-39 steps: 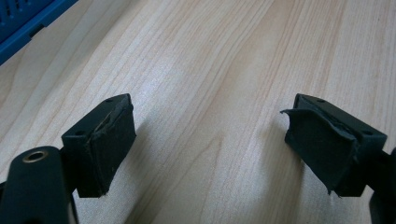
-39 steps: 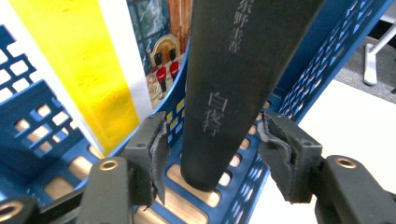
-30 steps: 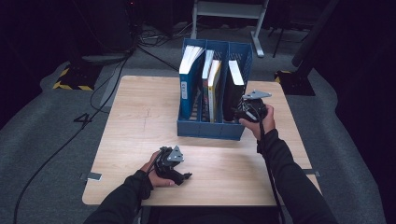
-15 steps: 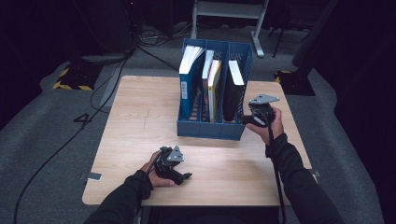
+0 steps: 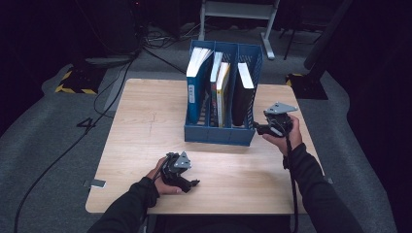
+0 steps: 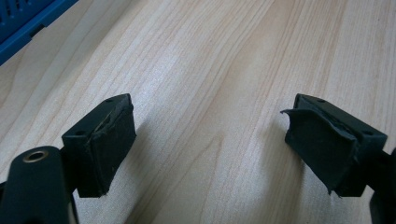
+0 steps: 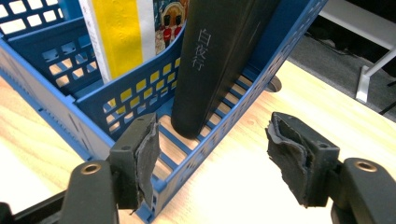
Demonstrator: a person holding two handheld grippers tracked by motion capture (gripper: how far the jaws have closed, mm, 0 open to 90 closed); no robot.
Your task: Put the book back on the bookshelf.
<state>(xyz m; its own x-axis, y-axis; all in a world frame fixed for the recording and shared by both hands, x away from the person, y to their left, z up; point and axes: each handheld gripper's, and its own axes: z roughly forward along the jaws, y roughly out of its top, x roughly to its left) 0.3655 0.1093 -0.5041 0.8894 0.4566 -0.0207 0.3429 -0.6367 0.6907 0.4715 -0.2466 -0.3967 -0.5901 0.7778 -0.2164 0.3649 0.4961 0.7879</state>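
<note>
Wooden table (image 5: 145, 121) held blue file rack (image 5: 221, 133); black book (image 7: 219, 60) stood in its right slot. Right gripper (image 7: 210, 154) gaped empty around the rack's corner wall, nothing grasped yet; left gripper (image 6: 210, 144) rested wide open, empty.

Blue perforated file rack (image 5: 221, 133) holds a black book (image 7: 219, 56) and a yellow-striped book (image 7: 119, 32).

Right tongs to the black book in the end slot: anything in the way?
Yes. The blue file holder stands between: its slotted side wall runs between the open right tongs and the black book. One pad sits by the wall's corner. The book's top is free above the wall.
</note>
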